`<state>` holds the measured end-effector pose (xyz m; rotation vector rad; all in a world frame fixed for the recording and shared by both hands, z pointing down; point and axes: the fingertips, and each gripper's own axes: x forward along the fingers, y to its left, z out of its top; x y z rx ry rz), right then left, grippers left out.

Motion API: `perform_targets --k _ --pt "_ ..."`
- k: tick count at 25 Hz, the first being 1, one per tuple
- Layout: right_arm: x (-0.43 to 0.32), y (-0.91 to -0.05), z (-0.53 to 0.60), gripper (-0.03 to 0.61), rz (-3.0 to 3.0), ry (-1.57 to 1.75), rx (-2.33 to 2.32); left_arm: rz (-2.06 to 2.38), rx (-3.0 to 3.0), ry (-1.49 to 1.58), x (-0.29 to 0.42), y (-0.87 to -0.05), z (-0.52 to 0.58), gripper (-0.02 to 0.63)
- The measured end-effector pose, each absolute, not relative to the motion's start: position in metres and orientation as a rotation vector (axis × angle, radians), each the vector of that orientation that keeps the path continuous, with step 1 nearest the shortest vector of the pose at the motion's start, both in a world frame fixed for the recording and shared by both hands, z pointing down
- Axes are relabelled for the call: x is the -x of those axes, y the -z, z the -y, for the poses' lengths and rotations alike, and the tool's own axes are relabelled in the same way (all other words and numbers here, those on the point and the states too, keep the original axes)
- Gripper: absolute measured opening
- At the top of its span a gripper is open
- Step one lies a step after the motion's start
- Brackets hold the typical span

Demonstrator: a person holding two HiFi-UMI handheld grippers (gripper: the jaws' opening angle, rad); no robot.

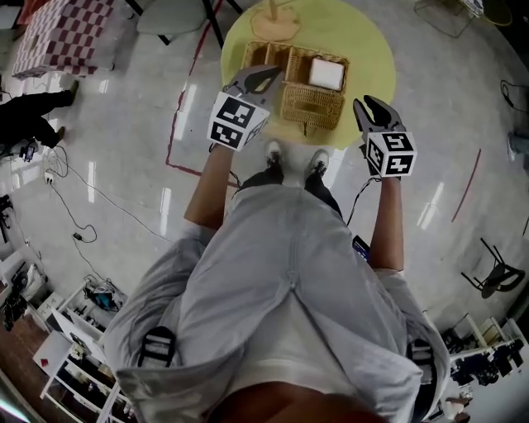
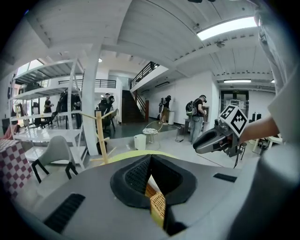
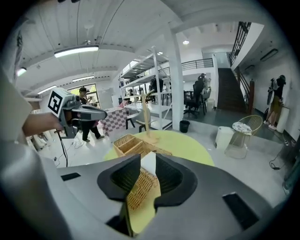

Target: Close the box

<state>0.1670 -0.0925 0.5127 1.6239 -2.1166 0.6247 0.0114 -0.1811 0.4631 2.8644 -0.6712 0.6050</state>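
Observation:
A wicker box point(image 1: 312, 106) stands open on the round yellow table point(image 1: 372, 49), with a white block point(image 1: 326, 73) inside it. Its wicker lid point(image 1: 263, 54) lies flat to the left. My left gripper point(image 1: 258, 80) hovers over the lid's near edge, jaws slightly apart and empty. My right gripper point(image 1: 370, 109) hangs just right of the box, off the table's near edge, open and empty. In the right gripper view the box point(image 3: 133, 145) and white block point(image 3: 149, 163) show through the gap between the jaws. Wicker point(image 2: 157, 204) shows between the left jaws.
A wooden stand point(image 1: 275, 18) rises at the back of the table behind the box. The person's feet point(image 1: 293, 159) are at the table's near edge. Red tape lines point(image 1: 178, 124) mark the glossy floor. Cables point(image 1: 74, 198) trail at the left.

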Motion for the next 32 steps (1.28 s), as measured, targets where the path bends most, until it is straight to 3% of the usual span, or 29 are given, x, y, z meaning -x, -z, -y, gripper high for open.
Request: perform_targets --k 16,32 --pt "-0.148 -0.661 0.062 0.166 2.147 -0.944 -1.204 0.818 -2.725 -0.779 -0.006 -0.516 0.144 0.028" --pt "-0.113 -0.701 0.05 0.17 2.22 -1.048 -0.995 0.902 -2.644 -0.79 0.004 -0.526 0.114 0.028"
